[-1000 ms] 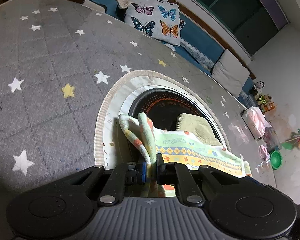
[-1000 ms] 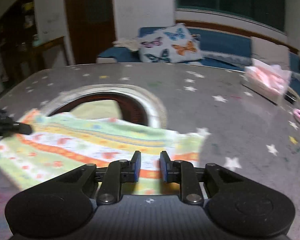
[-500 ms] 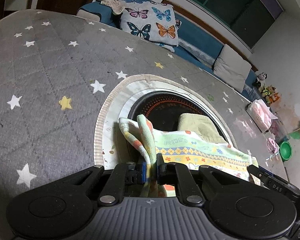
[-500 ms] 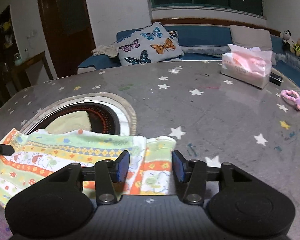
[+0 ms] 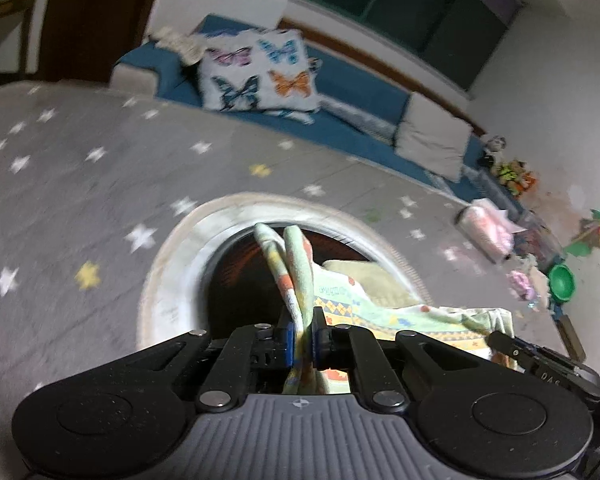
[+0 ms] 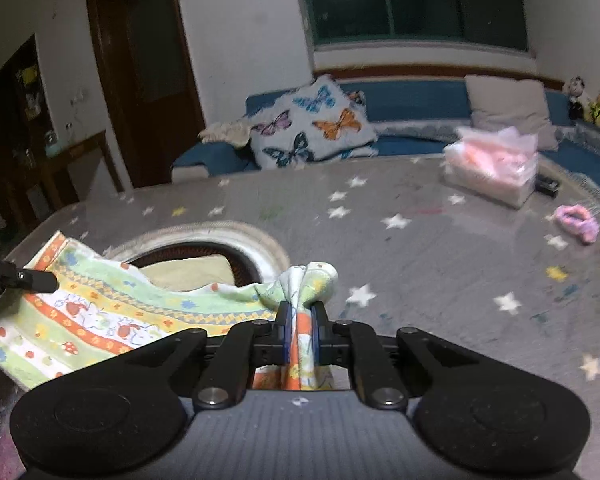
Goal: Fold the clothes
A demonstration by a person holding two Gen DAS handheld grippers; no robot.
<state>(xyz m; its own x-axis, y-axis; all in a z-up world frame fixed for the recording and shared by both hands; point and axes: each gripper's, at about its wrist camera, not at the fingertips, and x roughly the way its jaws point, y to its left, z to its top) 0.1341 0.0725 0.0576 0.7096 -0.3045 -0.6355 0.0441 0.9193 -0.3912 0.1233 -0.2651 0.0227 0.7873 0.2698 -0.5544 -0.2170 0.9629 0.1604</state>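
Note:
A green, yellow and orange patterned cloth is held stretched between both grippers above the grey star-patterned table. My left gripper is shut on its bunched left edge. My right gripper is shut on its bunched right edge. The left gripper's tip also shows in the right wrist view, and the right gripper's tip shows in the left wrist view. The cloth sags over a round hole in the table.
A pale yellow folded cloth lies inside the round white-rimmed hole. A pink tissue pack and a pink hair tie lie at the table's far right. A blue sofa with a butterfly pillow stands behind.
My right gripper has closed on the cloth's right edge; it stood open around it half a second ago. Both grippers have lifted, and the cloth has risen off the table.

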